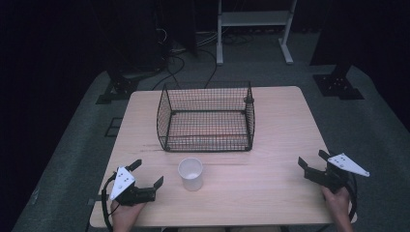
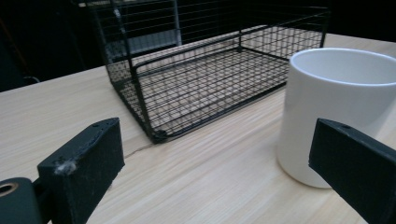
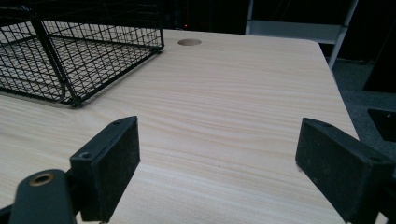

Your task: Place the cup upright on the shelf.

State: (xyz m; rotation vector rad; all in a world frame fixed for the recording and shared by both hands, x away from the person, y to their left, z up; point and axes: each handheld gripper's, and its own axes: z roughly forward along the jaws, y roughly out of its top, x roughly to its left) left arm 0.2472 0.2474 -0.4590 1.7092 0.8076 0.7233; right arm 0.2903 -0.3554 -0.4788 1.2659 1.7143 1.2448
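1. A dark room with grey floor surrounds a pale wooden bench [image 1: 270, 145]; a white metal frame [image 1: 254, 21] stands on the floor beyond its far edge, and black cables trail across the floor behind.
2. A white cup [image 1: 190, 174] stands upright on the bench, near the front edge and a little left of centre. It is open at the top, and what shows of its inside looks empty.
3. Just behind the cup, apart from it, sits a black wire basket [image 1: 206, 118] in the middle of the bench. Bare wood shows through its mesh floor.
4. The left gripper [image 1: 146, 174] is held by a hand [image 1: 126, 212] at the front left corner, its jaws spread wide and pointing toward the cup. In the left gripper view the cup [image 2: 334, 109] stands just ahead of the right-hand jaw, touching neither jaw.
5. The right gripper [image 1: 313, 160] is held by a hand [image 1: 338, 203] near the bench's front right edge, well apart from the cup. Its jaws are wide apart with only bare wood between them.
6. In the right gripper view a corner of the basket [image 3: 70, 51] lies ahead to the left, and a round hole [image 3: 189, 42] shows in the bench near its far edge.
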